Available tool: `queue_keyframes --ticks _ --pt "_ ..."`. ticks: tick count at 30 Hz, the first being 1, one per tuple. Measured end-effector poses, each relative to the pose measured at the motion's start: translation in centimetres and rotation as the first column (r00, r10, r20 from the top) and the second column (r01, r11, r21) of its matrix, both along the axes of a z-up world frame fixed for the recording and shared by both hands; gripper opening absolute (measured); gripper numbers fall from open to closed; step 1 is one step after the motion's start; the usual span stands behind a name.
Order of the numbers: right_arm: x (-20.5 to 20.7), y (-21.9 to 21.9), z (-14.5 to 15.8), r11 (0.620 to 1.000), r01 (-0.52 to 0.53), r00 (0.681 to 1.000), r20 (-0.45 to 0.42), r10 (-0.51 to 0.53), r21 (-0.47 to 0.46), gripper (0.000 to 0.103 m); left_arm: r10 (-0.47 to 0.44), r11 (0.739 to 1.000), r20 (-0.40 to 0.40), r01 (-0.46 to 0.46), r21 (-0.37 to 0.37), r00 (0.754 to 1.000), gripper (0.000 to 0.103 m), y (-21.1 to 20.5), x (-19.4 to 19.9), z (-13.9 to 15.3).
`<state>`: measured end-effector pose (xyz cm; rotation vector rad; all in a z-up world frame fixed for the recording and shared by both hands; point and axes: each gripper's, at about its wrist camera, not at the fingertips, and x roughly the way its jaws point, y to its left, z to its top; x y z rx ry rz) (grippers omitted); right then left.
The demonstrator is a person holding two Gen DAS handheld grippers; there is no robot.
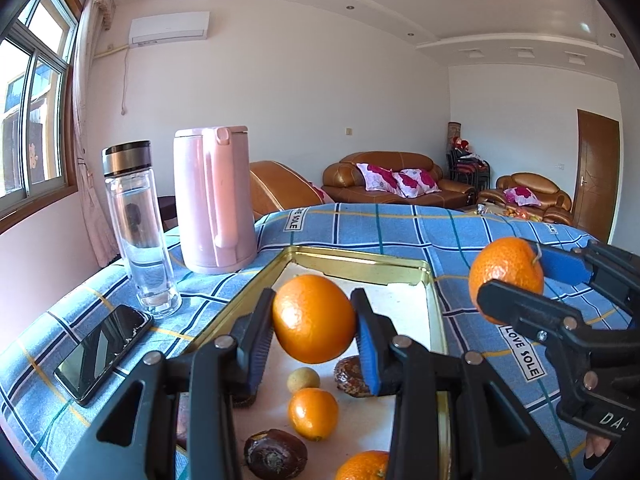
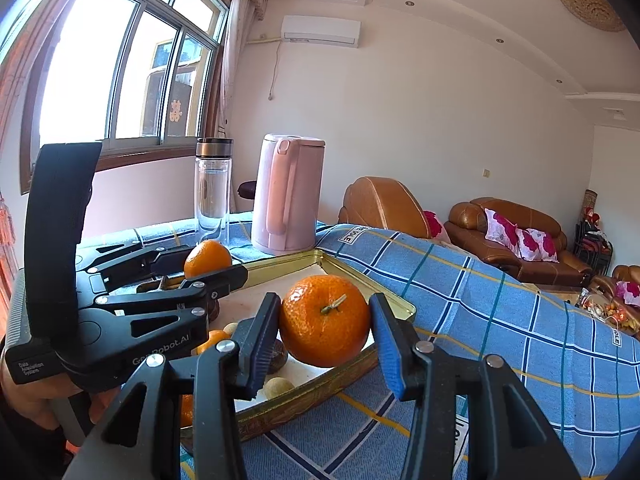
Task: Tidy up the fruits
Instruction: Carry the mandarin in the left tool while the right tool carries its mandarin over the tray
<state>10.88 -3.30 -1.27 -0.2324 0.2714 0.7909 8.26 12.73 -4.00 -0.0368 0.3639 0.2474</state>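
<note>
We lift both fruits over tray (image 1: 434, 312): left gripper (image 1: 314, 316) fingers clamp orange (image 1: 314, 312), right gripper (image 2: 324, 320) fingers clamp mandarin (image 2: 324, 320), likely to sort them.

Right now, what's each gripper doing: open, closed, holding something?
Left gripper: closed on a smooth orange, held above the tray.
Right gripper: closed on a stemmed mandarin.

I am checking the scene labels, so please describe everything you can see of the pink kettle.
The pink kettle is a tall, matte jug, apparently plastic, with a flat lid that is closed, a latch tab at the top and a long handle down the side toward the cameras. It stands upright on the blue checked cloth, behind the gold tray and right of the clear bottle, apart from both. Neither gripper touches it.
</note>
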Motion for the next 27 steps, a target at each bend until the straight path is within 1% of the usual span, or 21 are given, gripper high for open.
queue_keyframes --ticks 13,27 --pt "0.1 2.6 -0.4 0.999 -0.045 0.999 -0.021 0.045 -0.024 0.048 0.059 0.998 -0.039 -0.06 -0.011 0.997 0.039 2.5 -0.2 -0.8" --pt "0.2 5.0 -1.4 0.995 -0.079 0.996 -0.054 0.075 -0.065 0.048 0.082 0.996 -0.065 -0.083 -0.022 0.995 0.039 4.1 -0.4 -1.7"
